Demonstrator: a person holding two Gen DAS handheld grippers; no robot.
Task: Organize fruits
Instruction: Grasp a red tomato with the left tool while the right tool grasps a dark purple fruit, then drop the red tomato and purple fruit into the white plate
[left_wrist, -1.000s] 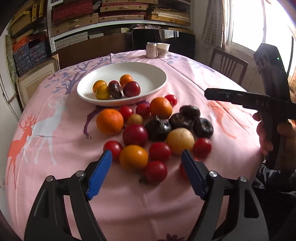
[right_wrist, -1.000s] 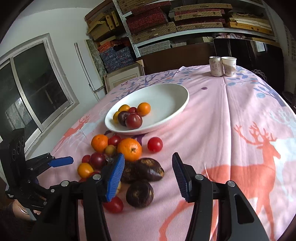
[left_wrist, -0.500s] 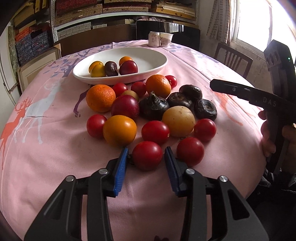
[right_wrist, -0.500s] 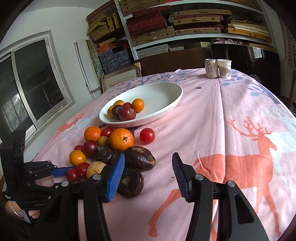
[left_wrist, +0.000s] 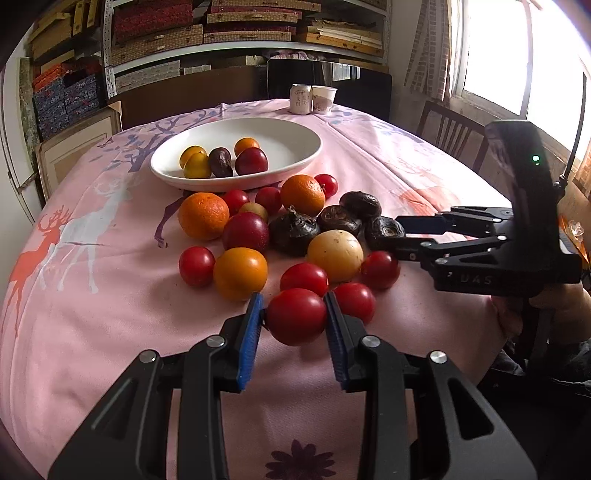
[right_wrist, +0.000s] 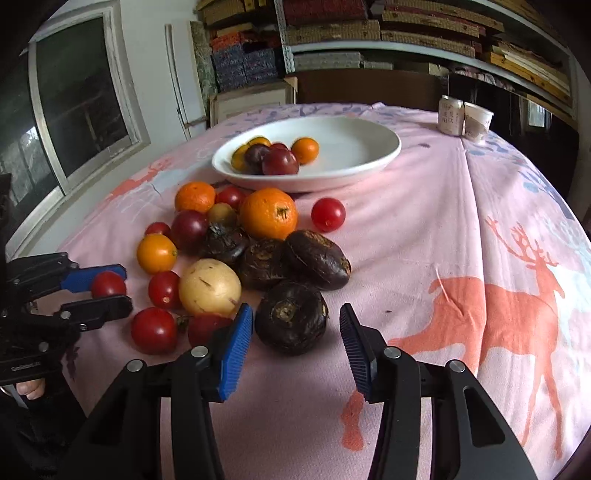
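Loose fruits lie on the pink tablecloth in front of a white bowl (left_wrist: 314, 147) that holds several more. My left gripper (left_wrist: 293, 306) is closing on a red tomato (left_wrist: 296, 321) at the near edge of the pile, and both blue pads press on its sides. In the right wrist view, the same tomato (right_wrist: 108, 284) sits between those fingers at the left. My right gripper (right_wrist: 295, 308) is closing around a dark brown round fruit (right_wrist: 291, 321), which lies between the jaws with a gap on each side. Oranges (left_wrist: 203, 216), a pale yellow fruit (left_wrist: 335, 254) and other tomatoes lie close by.
A drink can (left_wrist: 302, 99) and a paper cup (left_wrist: 324, 99) stand at the table's far edge. A wooden chair (left_wrist: 450, 136) is at the right, below a window. Shelves with stacked boxes fill the back wall. The cloth (right_wrist: 480, 240) right of the pile carries only deer prints.
My left gripper moved up to the near tomato and closed its jaws onto it. My right gripper came down and closer, so the dark fruit now lies between its slightly narrowed jaws.
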